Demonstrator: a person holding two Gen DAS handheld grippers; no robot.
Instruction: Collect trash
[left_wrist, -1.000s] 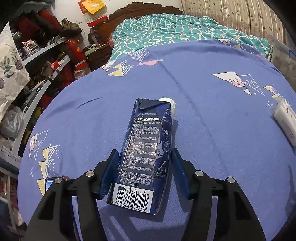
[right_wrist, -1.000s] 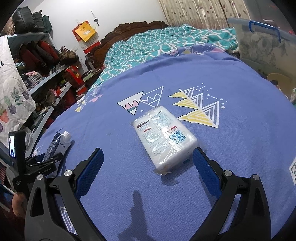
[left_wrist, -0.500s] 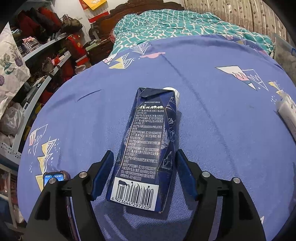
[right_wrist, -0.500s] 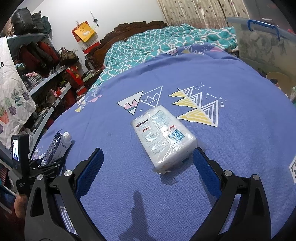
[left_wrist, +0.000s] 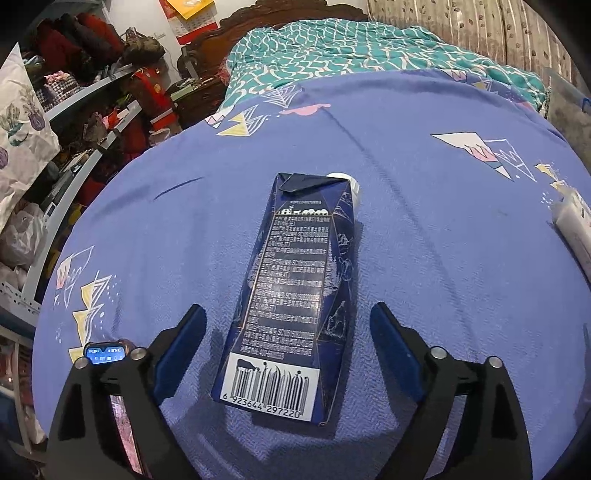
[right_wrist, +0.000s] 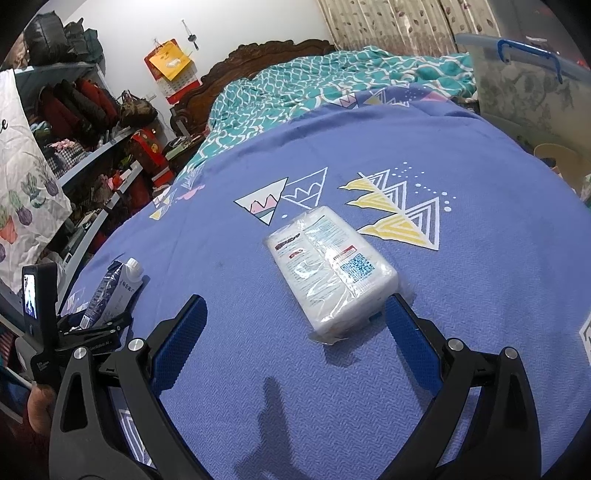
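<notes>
— What's nearest you on the bed (left_wrist: 424, 229)?

— The left tongs (left_wrist: 288, 354), spread wide. Their jaws have just been opening, and the dark blue carton (left_wrist: 295, 295) lies flat between them with a clear gap on each side, so they've let it go. The barcode end faces the tongs, the white cap (left_wrist: 351, 182) at the far end.

— And the other hand's tongs?

— The right tongs (right_wrist: 295, 325) are released too, gripping nothing. Off to the right of the carton lies a white packet in clear wrap (right_wrist: 332, 269), flat on the purple sheet (right_wrist: 480, 295); its near corner sits just inside the right-hand jaw, though I can't tell whether they touch.

— Anything on the other side?

— Left of the carton, past the bed's edge, shelves (left_wrist: 92, 122) crammed with bags and red clothes.

— Further back?

— Beyond the carton a teal patterned quilt (left_wrist: 351, 48) is bunched up, then a carved wooden headboard (right_wrist: 266, 55). Far right of the carton, past the packet, there's a clear storage box with a blue handle (right_wrist: 532, 51).
</notes>
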